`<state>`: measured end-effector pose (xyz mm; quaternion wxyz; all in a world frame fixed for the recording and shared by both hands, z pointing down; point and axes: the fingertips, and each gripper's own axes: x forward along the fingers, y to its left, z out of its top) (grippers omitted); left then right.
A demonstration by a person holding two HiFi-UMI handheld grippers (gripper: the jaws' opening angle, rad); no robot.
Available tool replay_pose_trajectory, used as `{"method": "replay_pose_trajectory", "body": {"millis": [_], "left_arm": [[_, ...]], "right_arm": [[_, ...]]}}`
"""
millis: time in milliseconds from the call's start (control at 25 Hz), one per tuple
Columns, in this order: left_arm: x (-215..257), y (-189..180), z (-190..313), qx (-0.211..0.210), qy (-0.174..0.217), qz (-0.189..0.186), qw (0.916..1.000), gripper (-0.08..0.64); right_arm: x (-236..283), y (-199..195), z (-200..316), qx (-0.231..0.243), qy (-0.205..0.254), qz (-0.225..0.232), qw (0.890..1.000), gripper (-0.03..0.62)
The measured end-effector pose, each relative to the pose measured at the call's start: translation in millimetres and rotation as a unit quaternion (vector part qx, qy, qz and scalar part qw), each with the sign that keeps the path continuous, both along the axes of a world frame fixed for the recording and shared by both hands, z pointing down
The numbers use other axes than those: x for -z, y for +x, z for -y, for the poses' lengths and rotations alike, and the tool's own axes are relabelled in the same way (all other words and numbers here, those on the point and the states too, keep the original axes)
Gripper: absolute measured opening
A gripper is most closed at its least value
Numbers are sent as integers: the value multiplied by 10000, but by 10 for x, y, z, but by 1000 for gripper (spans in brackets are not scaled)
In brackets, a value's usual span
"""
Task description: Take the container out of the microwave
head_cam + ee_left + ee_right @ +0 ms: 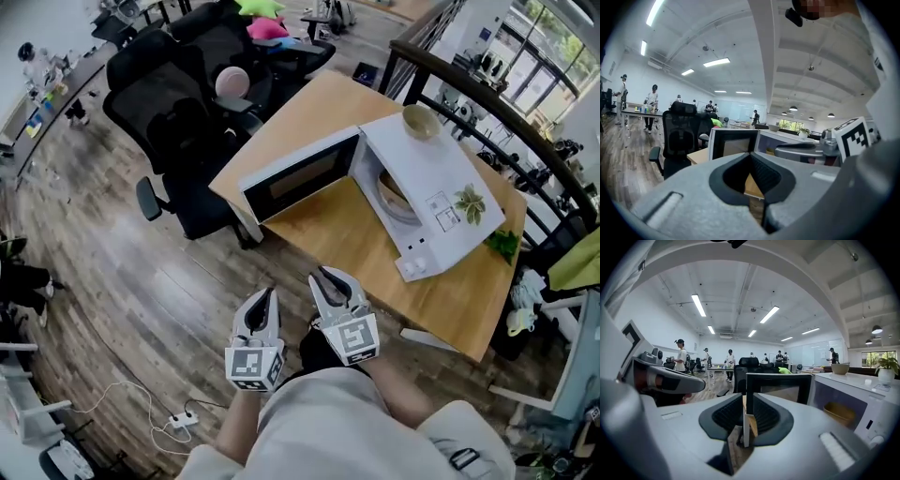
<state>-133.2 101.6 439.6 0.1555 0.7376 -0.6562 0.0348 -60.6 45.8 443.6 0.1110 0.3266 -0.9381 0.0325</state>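
I see a wooden tabletop (309,117) running from upper centre to lower right of the frame. A white microwave (427,183) sits on it, its door (300,176) swung open leftward. Green leaves (504,246) lie at the right edge.

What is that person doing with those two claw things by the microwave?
A person holds a claw in each hand, close to the body and short of the table. The left claw is shut and the right claw is slightly apart; both are empty. The microwave has its door open, and the container sits inside, untouched.
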Motion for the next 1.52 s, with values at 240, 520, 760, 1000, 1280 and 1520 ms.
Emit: {"method": "replay_pose_trajectory", "body": {"millis": [240, 520, 760, 1000, 1280, 1520], "left_arm": [[-97, 239, 554, -541, -205, 59, 9983, 3], [-129, 400, 970, -937, -318, 114, 9950, 3], [-164, 447, 1232, -1260, -412, 117, 9911, 3], [-227, 539, 1598, -1937, -456, 63, 9800, 3], [-336, 697, 1958, -3127, -490, 61, 9486, 3], [-498, 711, 2141, -3802, -563, -75, 9232, 3]], "right_arm": [[-164, 307, 496, -511, -239, 31, 9984, 83], [-272, 525, 872, -911, -368, 6, 9952, 83], [-367, 623, 1029, -1247, -511, -159, 9908, 81], [-483, 710, 1224, -1806, -624, -418, 9807, 83], [-555, 797, 1446, -2694, -714, -715, 9577, 83], [-660, 864, 1555, -3338, -791, -1073, 9332, 83]]}}
